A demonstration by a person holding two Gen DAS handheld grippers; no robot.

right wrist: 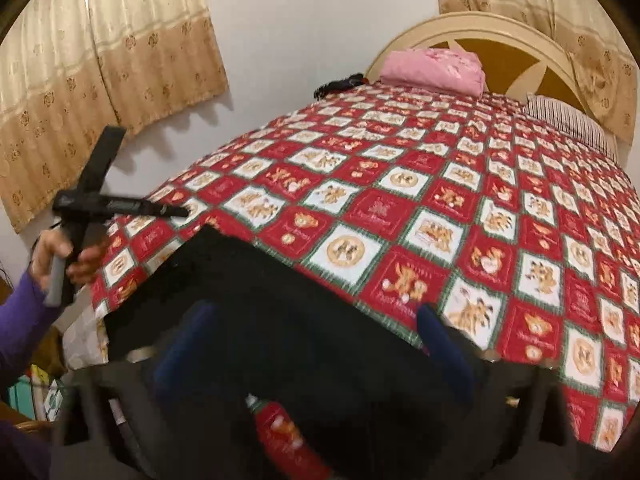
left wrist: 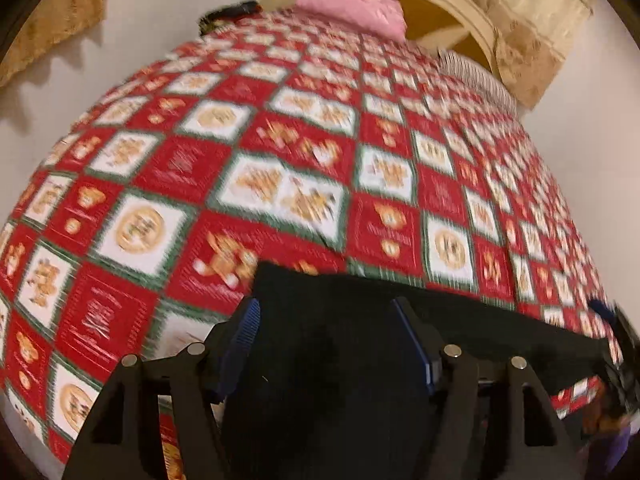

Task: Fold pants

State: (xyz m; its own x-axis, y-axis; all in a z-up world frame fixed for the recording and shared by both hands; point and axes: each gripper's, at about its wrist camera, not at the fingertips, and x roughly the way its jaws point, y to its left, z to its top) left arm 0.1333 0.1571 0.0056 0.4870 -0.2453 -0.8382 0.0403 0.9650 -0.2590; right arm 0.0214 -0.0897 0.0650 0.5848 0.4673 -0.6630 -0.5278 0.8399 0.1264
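Black pants (left wrist: pixel 360 320) lie at the near edge of the bed and also show in the right wrist view (right wrist: pixel 260 300). My left gripper (left wrist: pixel 326 312) hangs just over them, its blue-padded fingers (left wrist: pixel 246 320) wide apart with the cloth beneath, not pinched. My right gripper (right wrist: pixel 316 320) is likewise open above the pants, its blue fingers (right wrist: pixel 432 324) blurred. The left gripper's body (right wrist: pixel 92 200) and the hand holding it show at the left of the right wrist view.
A red, white and green patchwork quilt (left wrist: pixel 320 140) covers the bed. A folded pink cloth (right wrist: pixel 432 68) and a striped pillow (right wrist: pixel 568 120) lie by the headboard (right wrist: pixel 500 40). A dark object (right wrist: pixel 340 82) sits at the far left corner. Curtains (right wrist: pixel 100 80) hang on the wall.
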